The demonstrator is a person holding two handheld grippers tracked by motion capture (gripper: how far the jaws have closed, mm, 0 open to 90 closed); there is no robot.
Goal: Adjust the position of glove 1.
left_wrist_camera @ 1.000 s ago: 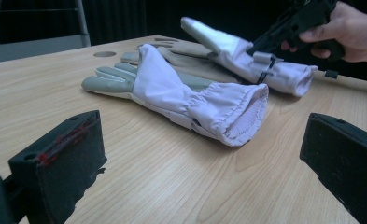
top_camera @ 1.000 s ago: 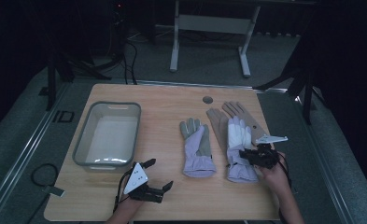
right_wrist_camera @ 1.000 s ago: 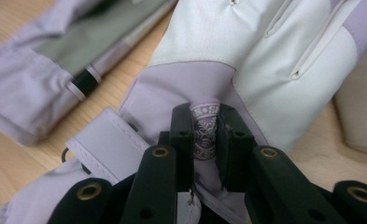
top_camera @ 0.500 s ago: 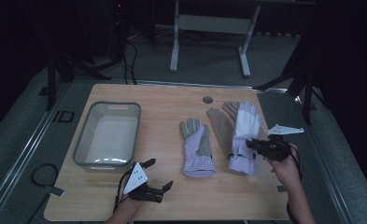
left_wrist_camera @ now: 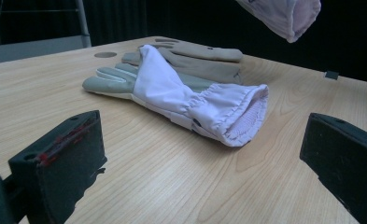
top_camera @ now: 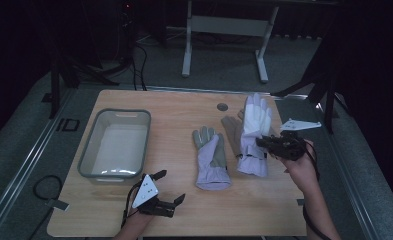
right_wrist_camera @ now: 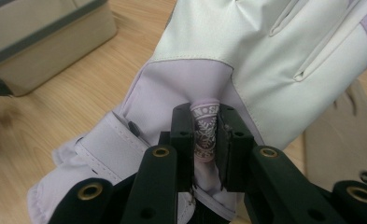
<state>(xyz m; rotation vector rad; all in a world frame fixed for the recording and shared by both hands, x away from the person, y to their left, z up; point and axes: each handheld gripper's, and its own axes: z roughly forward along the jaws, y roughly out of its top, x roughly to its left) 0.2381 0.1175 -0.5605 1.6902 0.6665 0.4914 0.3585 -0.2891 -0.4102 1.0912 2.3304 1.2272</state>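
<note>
since the earlier frame the right hand-held gripper (top_camera: 264, 143) has raised the white glove (top_camera: 254, 131) off the bench (top_camera: 264, 210); its cuff hangs clear of the surface. the jaws are clamped narrow on a fold of the glove carrying a printed label (right_wrist_camera: 204, 133), lettering only partly legible. the second glove (top_camera: 211, 160) lies flat mid-bench, a tan glove (top_camera: 231, 129) beside it. the left hand-held gripper (top_camera: 170, 186) rests near the bench's front edge, jaws wide and empty. grey tub (top_camera: 91, 150) stands at left.

grey bin (top_camera: 115, 144) on table (top_camera: 174, 107) left; two metal legs (top_camera: 186, 42) beyond.
</note>
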